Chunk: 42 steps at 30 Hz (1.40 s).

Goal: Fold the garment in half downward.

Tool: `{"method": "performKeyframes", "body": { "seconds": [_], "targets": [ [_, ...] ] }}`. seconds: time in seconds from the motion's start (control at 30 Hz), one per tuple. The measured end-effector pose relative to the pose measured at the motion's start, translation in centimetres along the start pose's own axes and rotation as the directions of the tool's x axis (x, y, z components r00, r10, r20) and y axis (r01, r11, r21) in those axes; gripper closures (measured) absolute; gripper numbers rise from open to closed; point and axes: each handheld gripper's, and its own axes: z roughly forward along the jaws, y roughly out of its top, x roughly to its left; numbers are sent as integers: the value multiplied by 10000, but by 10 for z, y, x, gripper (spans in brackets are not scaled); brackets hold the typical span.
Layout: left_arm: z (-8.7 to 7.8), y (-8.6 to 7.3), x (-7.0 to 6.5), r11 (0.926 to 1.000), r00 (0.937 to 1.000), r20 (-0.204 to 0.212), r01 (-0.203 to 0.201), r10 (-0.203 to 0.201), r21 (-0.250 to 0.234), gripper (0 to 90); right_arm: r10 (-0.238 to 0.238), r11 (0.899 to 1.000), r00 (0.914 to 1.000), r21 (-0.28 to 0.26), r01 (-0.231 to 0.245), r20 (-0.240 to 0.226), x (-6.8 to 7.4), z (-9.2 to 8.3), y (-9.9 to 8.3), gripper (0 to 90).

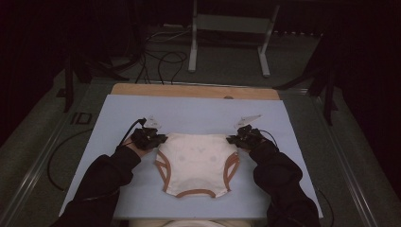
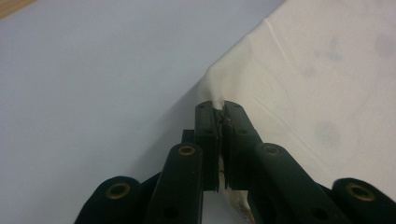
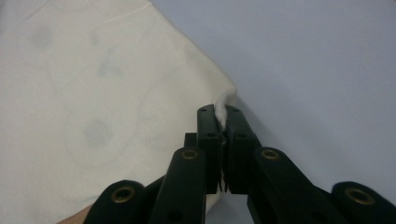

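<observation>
While pinched: one garment (image 1: 196, 163) | two claws, left claw (image 1: 161, 139), right claw (image 1: 232, 139)

A pale blue sheet (image 1: 198, 113) was spread flat over the tabletop (image 1: 189, 90), whose bare wooden strip was left uncovered along the far edge. Beyond that edge, a grey metal frame (image 1: 227, 28) was seen standing on two feet on the dark floor (image 1: 227, 71). Black cables (image 1: 161, 61) were strewn in loops across the floor to the left of the frame.
</observation>
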Motion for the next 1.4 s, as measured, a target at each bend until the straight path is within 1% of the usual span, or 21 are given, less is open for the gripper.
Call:
{"method": "performKeyframes", "body": {
  "seconds": [0.13,0.3,0.4,0.47,0.57,0.7,0.87,0.97,1.0,1.03,1.13,1.2,1.27,1.33,1.4],
  "targets": [
    [1,4,3,10000,10000,-24,38,-38,-80,865,4,10000,9999,19,-4,131,-3,-1,1,873],
    [3,11,8,9999,10000,-74,60,-61,-119,865,154,9996,9994,-232,-147,318,-10,-1,4,873],
    [5,14,12,9999,9999,-140,35,-37,-140,864,200,9996,9988,-207,-191,452,-13,0,6,873],
    [6,16,14,9996,9999,-110,114,-117,-273,865,213,9996,9983,-188,-203,544,-16,2,8,873],
    [7,20,17,9993,9999,-136,54,-60,-370,864,306,9994,9974,-164,-296,654,-20,4,10,873],
    [10,23,21,9993,9998,-186,102,-109,-363,864,476,9987,9961,-232,-460,747,-26,6,13,873],
    [15,26,26,9988,9993,-223,277,-286,-409,864,493,9986,9946,-250,-472,915,-31,10,20,872],
    [18,27,27,9981,9989,-203,403,-413,-456,865,536,9983,9946,-290,-512,892,-33,12,23,873],
    [18,27,27,9986,9991,-218,346,-356,-410,865,573,9979,9950,-332,-548,815,-34,11,25,873],
    [19,27,27,9986,9993,-209,311,-320,-438,865,520,9982,9951,-356,-491,838,-33,11,26,873],
    [21,29,28,9985,9991,-252,337,-349,-441,864,341,9991,9944,-293,-313,1005,-34,11,31,873],
    [21,31,31,9980,9986,-311,413,-427,-470,864,380,9991,9927,-241,-354,1142,-37,11,33,872],
    [22,33,33,9982,9986,-366,376,-393,-466,864,432,9989,9921,-229,-408,1180,-38,12,33,872],
    [23,35,36,9977,9982,-370,444,-463,-508,864,464,9987,9903,-256,-434,1309,-42,14,35,873],
    [24,37,39,9975,9983,-364,436,-457,-551,864,579,9981,9899,-274,-548,1293,-45,16,35,872]
  ]
}}
